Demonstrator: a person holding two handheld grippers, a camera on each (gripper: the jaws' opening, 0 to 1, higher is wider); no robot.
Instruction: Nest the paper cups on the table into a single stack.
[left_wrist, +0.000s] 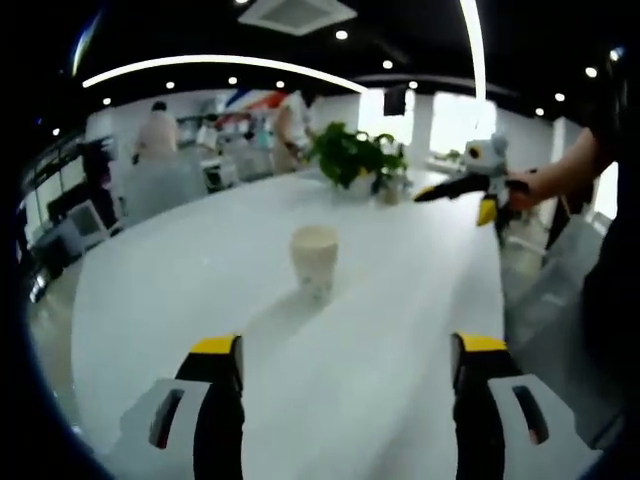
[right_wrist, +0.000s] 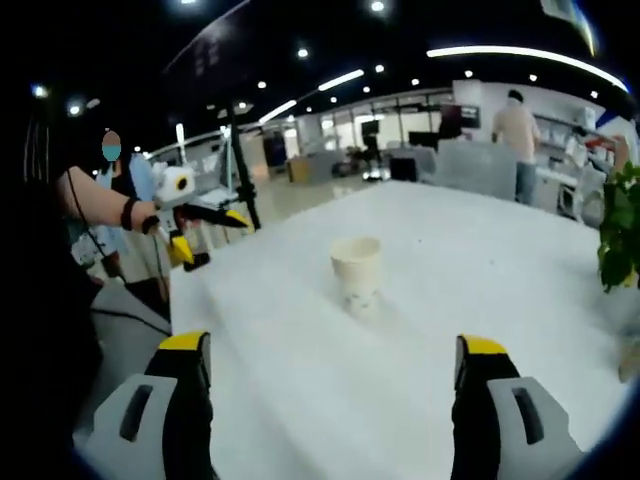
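Cream paper cup (left_wrist: 314, 260) (right_wrist: 357, 274) upright on white table (left_wrist: 400, 300) (right_wrist: 500, 280), well ahead of both grippers, untouched. Left gripper (left_wrist: 345, 365) jaws wide apart, empty. Right gripper (right_wrist: 333, 365) jaws wide apart, empty. Green potted plant (left_wrist: 352, 155) near table's far edge.

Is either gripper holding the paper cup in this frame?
No, the paper cup stands alone upright on the white table, ahead of the open left gripper.
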